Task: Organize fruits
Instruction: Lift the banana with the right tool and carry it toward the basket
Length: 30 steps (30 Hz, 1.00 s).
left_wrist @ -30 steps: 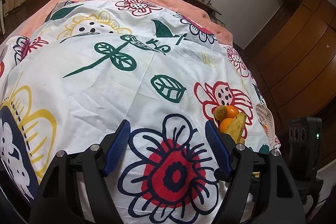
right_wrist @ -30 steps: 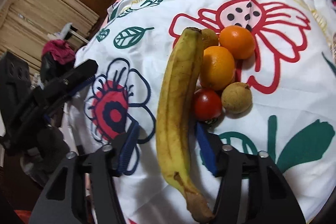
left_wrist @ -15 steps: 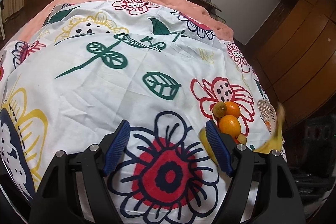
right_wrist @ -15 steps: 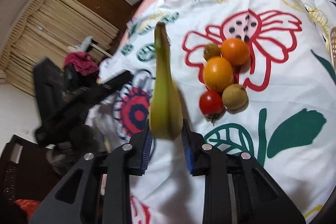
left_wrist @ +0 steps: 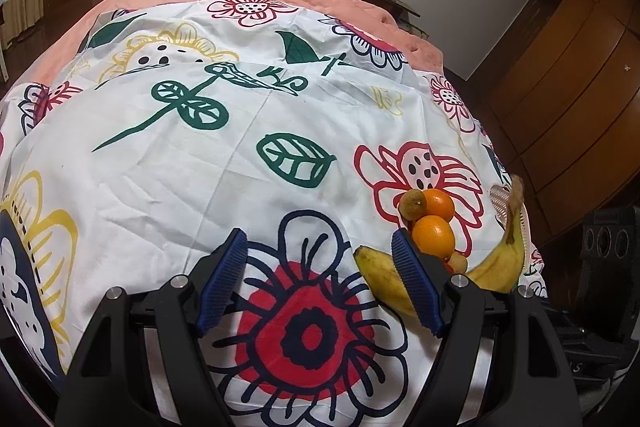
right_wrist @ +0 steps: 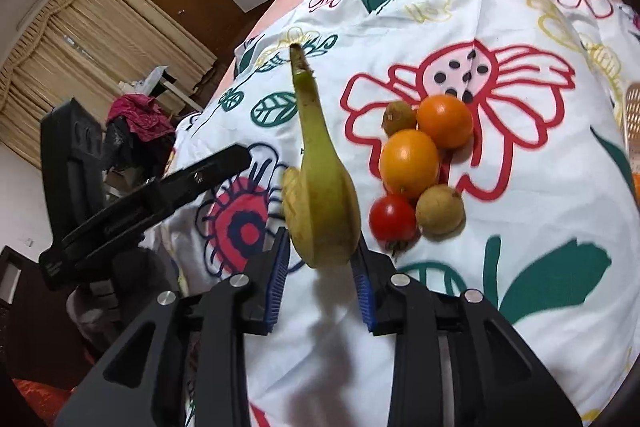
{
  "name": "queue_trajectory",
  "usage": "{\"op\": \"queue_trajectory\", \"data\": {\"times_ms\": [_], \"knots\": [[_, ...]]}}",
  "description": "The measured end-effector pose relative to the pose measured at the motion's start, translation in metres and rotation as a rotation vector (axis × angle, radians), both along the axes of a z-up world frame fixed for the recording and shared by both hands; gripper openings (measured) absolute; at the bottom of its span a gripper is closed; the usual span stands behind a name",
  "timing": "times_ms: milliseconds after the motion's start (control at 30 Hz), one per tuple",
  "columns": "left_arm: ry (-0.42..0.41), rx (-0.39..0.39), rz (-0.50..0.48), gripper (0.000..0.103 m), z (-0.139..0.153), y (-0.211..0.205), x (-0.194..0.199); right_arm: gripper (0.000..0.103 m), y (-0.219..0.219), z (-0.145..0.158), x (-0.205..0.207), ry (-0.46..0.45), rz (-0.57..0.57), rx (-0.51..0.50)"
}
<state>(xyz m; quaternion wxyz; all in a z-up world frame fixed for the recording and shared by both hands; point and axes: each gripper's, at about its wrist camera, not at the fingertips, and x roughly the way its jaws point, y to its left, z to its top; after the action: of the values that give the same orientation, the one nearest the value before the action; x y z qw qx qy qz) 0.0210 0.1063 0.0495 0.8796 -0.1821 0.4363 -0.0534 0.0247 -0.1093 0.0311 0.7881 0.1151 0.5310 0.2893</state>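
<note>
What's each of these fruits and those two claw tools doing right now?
banana: lifted off the cloth, clamped in the right gripper
right gripper: shut on the banana
left gripper: open, empty
two oranges: resting on the cloth, touching
tomato: resting beside them

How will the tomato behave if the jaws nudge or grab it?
The tomato is round and glossy, so it will probably roll on the bedsheet and may slip in a light grip. It rests against a brown fruit and an orange, so a push likely shifts them too. Thin skin suggests bruising under firm squeeze.
</note>
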Motion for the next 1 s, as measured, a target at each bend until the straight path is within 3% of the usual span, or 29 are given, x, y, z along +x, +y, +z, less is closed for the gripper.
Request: {"op": "queue_trajectory", "data": {"times_ms": [133,600,1000], "knots": [[-0.002,-0.006,0.003,0.076,0.000,0.004,-0.001,0.043,0.003,0.000,0.006,-0.024,-0.020,-0.027],[-0.002,-0.005,0.005,0.076,-0.001,0.006,0.000,0.038,0.010,0.010,0.022,-0.128,-0.034,-0.055],[-0.006,-0.009,0.018,0.076,0.000,0.009,-0.001,0.028,-0.009,0.019,0.027,-0.075,-0.067,0.077]]}}
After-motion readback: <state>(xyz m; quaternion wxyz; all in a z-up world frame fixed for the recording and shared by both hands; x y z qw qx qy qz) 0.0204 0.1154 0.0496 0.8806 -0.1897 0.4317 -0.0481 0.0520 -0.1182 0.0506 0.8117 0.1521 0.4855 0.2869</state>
